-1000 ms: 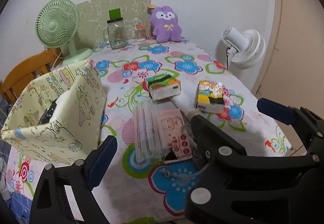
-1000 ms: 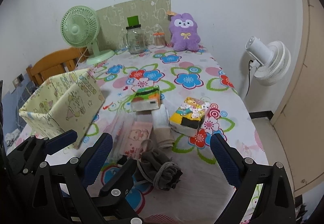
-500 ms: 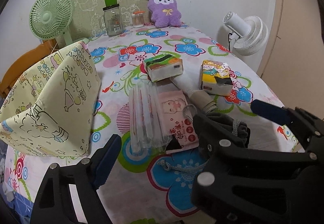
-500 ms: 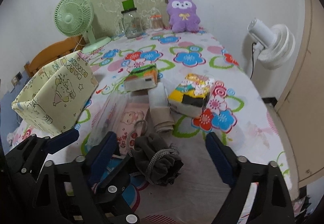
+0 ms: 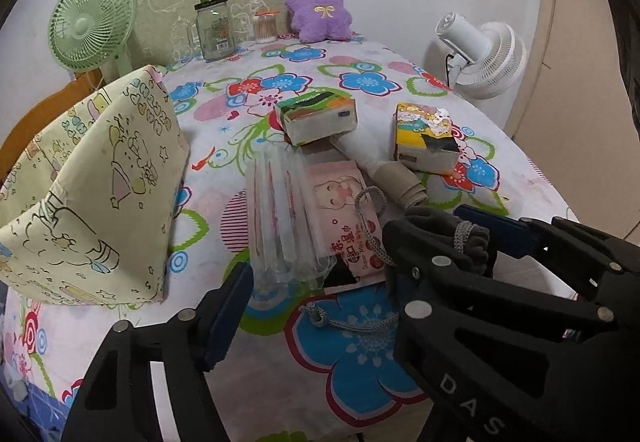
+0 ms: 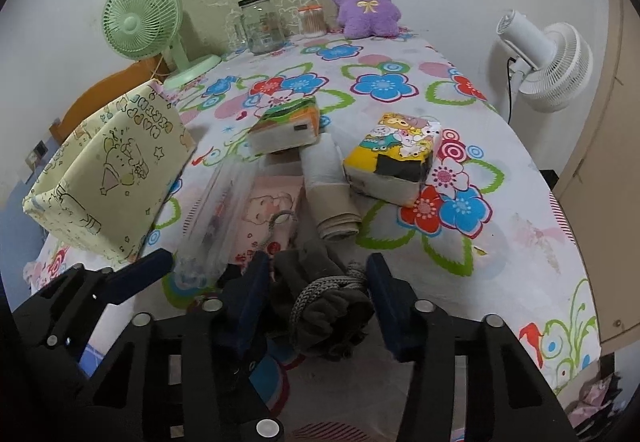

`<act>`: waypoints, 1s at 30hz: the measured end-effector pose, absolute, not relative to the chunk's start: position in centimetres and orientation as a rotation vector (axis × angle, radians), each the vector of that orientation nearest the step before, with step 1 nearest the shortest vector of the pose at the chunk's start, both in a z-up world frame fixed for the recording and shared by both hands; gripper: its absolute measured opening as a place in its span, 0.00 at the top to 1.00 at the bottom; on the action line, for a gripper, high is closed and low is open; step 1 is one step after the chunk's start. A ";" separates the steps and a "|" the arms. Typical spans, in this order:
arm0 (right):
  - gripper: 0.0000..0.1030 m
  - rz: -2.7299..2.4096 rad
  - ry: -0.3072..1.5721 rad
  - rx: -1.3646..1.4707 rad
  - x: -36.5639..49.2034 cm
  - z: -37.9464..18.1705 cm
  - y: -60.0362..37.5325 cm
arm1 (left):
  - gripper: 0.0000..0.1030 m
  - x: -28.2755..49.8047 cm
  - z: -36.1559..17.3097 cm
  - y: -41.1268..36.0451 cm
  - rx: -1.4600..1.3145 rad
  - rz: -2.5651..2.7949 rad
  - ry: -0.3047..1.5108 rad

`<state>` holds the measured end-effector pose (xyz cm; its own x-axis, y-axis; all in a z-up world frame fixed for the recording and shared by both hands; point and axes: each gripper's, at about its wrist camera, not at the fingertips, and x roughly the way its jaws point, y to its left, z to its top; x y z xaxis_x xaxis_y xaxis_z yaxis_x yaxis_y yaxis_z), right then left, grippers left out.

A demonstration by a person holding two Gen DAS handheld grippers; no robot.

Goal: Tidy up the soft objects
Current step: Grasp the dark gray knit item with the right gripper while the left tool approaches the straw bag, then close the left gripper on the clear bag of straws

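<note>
A dark grey cloth pouch with a grey cord [image 6: 326, 306] lies near the table's front edge; it also shows in the left wrist view [image 5: 452, 238]. My right gripper [image 6: 318, 306] has its blue-padded jaws on either side of the pouch, close against it. My left gripper [image 5: 360, 282] is open and empty above the table, left of the pouch. A yellow fabric basket [image 5: 92, 194] stands at the left. Two tissue packs [image 6: 286, 128] [image 6: 394, 162], a beige rolled cloth [image 6: 330, 194], a pink wipes pack [image 5: 344, 210] and a clear plastic packet [image 5: 276, 218] lie mid-table.
A purple plush [image 6: 366, 2], a glass jar [image 6: 260, 26], a cotton-swab jar [image 6: 312, 20] and a green fan [image 6: 142, 24] stand at the back. A white fan [image 6: 548, 58] stands off the right edge. A wooden chair [image 6: 100, 102] sits behind the basket.
My right gripper has moved down and forward onto the grey pouch and its jaws have narrowed around it. My left gripper has moved down and forward toward the packets.
</note>
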<state>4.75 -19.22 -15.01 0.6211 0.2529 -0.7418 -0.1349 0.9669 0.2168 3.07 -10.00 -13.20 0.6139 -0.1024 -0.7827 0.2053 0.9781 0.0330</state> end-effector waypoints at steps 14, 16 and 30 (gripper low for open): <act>0.65 0.201 0.840 0.134 5.0 -13.7 -18.9 | 0.30 3.2 -11.8 -9.9 0.128 -0.168 0.848; 0.65 0.199 0.829 0.128 5.1 -13.3 -18.8 | 0.31 3.5 -11.5 -9.6 0.117 -0.167 0.847; 0.65 0.148 0.773 0.101 6.6 -11.5 -18.6 | 0.42 5.3 -11.2 -7.9 0.071 -0.125 0.863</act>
